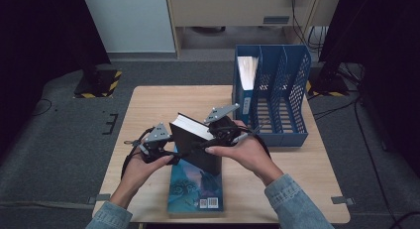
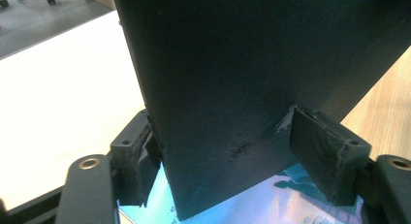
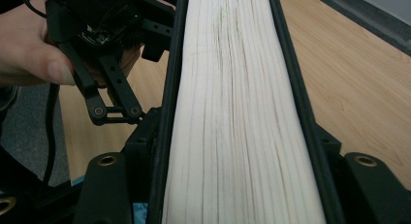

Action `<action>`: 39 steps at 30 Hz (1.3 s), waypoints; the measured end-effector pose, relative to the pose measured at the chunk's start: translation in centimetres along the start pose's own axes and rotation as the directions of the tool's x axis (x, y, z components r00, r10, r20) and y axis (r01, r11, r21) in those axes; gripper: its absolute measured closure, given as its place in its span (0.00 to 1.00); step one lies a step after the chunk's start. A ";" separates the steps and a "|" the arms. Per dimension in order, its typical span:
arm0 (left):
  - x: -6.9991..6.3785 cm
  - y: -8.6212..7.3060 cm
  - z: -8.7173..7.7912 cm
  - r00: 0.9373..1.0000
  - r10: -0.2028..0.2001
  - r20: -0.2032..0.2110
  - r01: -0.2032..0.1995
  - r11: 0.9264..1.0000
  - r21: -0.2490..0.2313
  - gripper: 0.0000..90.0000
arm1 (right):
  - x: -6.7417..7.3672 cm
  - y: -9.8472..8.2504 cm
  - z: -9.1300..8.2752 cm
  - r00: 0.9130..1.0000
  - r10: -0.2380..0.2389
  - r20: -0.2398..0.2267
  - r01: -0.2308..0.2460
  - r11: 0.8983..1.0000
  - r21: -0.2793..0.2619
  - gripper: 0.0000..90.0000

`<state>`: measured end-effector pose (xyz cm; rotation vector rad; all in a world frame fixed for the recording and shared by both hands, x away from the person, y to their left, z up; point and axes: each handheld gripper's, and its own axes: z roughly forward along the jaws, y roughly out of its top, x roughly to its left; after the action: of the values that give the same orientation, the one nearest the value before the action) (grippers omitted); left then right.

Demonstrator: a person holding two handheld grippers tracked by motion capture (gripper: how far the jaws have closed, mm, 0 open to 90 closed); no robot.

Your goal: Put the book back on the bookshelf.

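Note:
A thick black book (image 1: 195, 144) stands tilted on one corner over a blue-covered book (image 1: 195, 189) that lies flat near the table's front edge. My right gripper (image 1: 210, 140) holds its upper part. In the right gripper view the jaws (image 3: 237, 161) press on both black covers with the cream page edge (image 3: 232, 112) running between them. My left gripper (image 1: 173, 157) is at the book's lower left. In the left gripper view the dark cover (image 2: 242, 64) has its bottom corner between the jaws (image 2: 228, 156). The left pad (image 2: 140, 156) touches its edge; whether the right one presses is unclear.
A blue three-slot file holder (image 1: 277, 90) stands at the right rear of the wooden table (image 1: 148, 110), with a white-paged volume (image 1: 246, 70) in its left slot. The blue book's cover (image 2: 271, 204) lies under the jaws. My left gripper's linkage (image 3: 106, 88) and hand sit close by.

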<state>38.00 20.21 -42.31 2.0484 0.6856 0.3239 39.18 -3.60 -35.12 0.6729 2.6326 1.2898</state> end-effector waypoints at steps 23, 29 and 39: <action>2.8 -8.0 -2.4 0.984 -0.042 -0.175 0.069 0.986 0.152 0.13 | -0.5 -0.2 -0.6 1.000 0.001 0.021 -0.002 0.999 0.036 0.54; 3.1 -8.3 -2.3 0.981 -0.048 -0.188 0.079 0.984 0.160 0.13 | -0.9 -0.1 -0.6 1.000 0.021 0.021 -0.021 0.999 0.030 0.56; 4.3 -9.6 -2.0 0.965 -0.082 -0.249 0.134 0.971 0.200 0.05 | -1.7 0.2 -0.5 0.993 0.117 0.031 -0.117 0.993 0.024 0.57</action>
<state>37.22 28.13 -49.46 2.1860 1.0157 0.4553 40.64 -4.60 -34.76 0.8552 2.6262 1.2663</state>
